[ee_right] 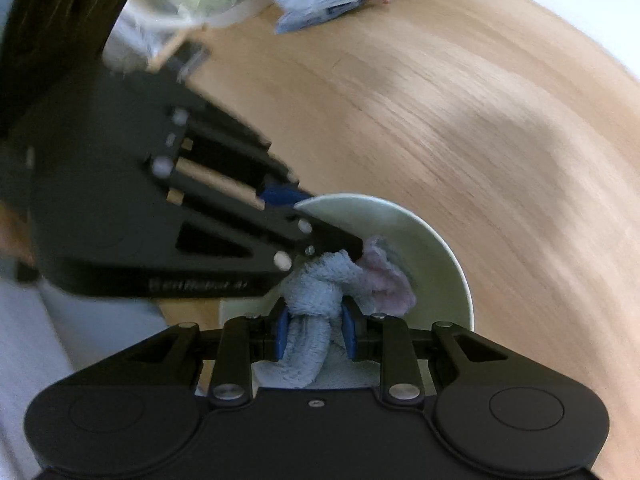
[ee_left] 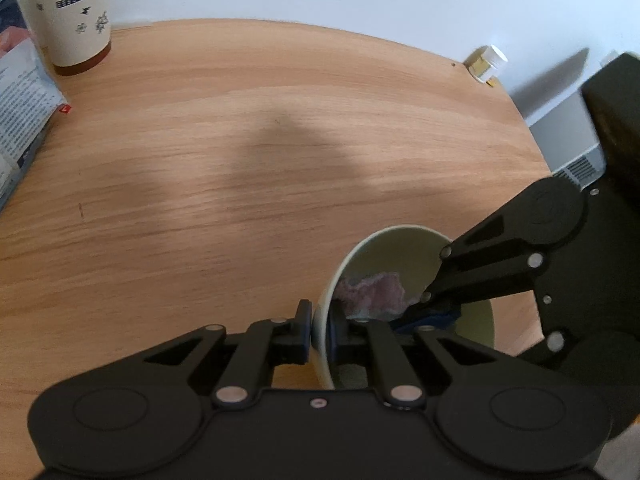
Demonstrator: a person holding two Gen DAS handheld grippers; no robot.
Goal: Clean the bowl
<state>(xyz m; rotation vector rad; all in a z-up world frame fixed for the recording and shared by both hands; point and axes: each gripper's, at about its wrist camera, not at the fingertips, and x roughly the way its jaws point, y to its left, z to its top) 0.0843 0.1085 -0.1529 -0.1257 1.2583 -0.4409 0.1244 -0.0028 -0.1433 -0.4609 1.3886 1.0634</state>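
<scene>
A pale green bowl [ee_left: 392,252] is tilted on its side above the wooden table [ee_left: 240,128]. My left gripper [ee_left: 320,332] is shut on the bowl's rim, one finger outside and one inside. My right gripper [ee_right: 316,332] is shut on a light blue and pink cloth [ee_right: 320,280] and presses it inside the bowl [ee_right: 432,256]. In the left wrist view the cloth [ee_left: 372,292] lies against the bowl's inner wall, with the right gripper reaching in from the right.
A patterned paper cup [ee_left: 76,12] stands at the far left of the table, next to a printed packet [ee_left: 20,100]. A small white-capped jar [ee_left: 486,63] lies at the table's far right edge. A white wall runs behind the table.
</scene>
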